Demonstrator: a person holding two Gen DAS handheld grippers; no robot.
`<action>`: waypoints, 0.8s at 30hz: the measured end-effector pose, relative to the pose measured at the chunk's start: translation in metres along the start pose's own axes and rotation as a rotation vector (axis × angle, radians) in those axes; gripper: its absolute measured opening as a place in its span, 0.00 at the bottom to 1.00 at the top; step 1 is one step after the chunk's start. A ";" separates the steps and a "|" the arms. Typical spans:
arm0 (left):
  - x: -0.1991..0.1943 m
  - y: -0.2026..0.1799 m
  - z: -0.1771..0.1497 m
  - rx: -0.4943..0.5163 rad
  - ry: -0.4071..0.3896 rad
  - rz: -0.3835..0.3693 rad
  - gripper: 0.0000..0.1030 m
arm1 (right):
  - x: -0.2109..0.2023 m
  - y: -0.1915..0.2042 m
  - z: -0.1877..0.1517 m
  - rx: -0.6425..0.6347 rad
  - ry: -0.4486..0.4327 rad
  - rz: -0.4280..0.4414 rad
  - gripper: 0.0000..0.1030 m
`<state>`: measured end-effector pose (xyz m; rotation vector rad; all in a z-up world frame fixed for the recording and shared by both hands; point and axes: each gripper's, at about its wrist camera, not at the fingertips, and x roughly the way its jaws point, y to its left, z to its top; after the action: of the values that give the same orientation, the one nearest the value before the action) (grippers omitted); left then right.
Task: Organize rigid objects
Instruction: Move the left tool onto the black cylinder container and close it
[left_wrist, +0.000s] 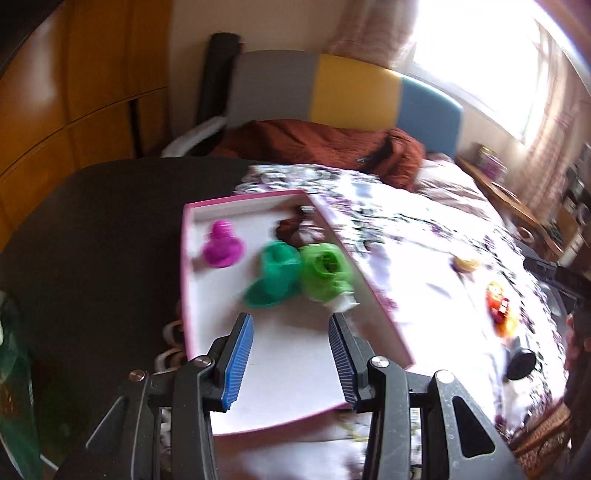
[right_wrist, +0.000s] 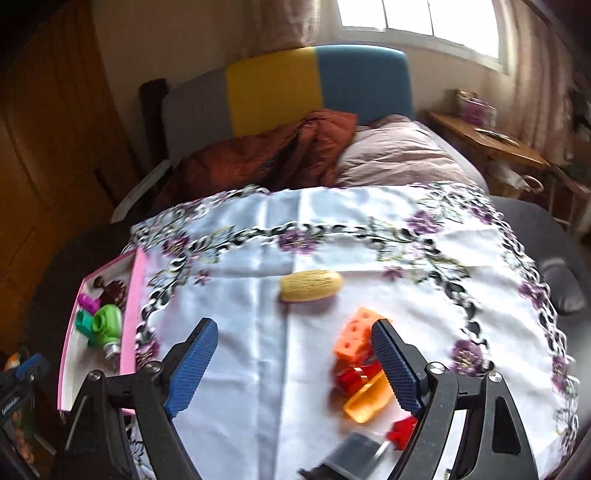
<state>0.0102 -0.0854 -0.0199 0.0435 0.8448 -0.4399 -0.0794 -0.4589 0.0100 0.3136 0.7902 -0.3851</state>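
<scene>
Pink-rimmed tray (left_wrist: 207, 258) at cloth's left edge, holding magenta piece (left_wrist: 222, 249), teal piece (left_wrist: 275, 275), green piece (left_wrist: 325, 269); yellow oval (right_wrist: 310, 285) and orange block (right_wrist: 356, 334) lying loose on floral cloth (right_wrist: 369, 236); left gripper (left_wrist: 291, 332) hovering wide, empty, over tray; right gripper (right_wrist: 293, 339) gaping wide, empty

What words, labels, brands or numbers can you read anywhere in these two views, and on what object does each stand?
None can be read.
Left gripper body: white label, too blurred.
Dark object at the right view's left edge: white lettering, too small and blurred.
Yellow oval toy: surface marks, unreadable.
</scene>
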 end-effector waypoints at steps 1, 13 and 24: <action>0.001 -0.009 0.001 0.021 0.002 -0.022 0.41 | -0.003 -0.019 0.001 0.047 -0.011 -0.029 0.84; 0.035 -0.151 -0.008 0.334 0.161 -0.405 0.41 | -0.021 -0.133 -0.017 0.493 -0.140 -0.124 0.86; 0.080 -0.262 -0.008 0.424 0.401 -0.652 0.53 | -0.023 -0.139 -0.020 0.533 -0.146 -0.113 0.86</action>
<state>-0.0517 -0.3506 -0.0485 0.2591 1.1428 -1.2508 -0.1685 -0.5684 -0.0044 0.7318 0.5525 -0.7180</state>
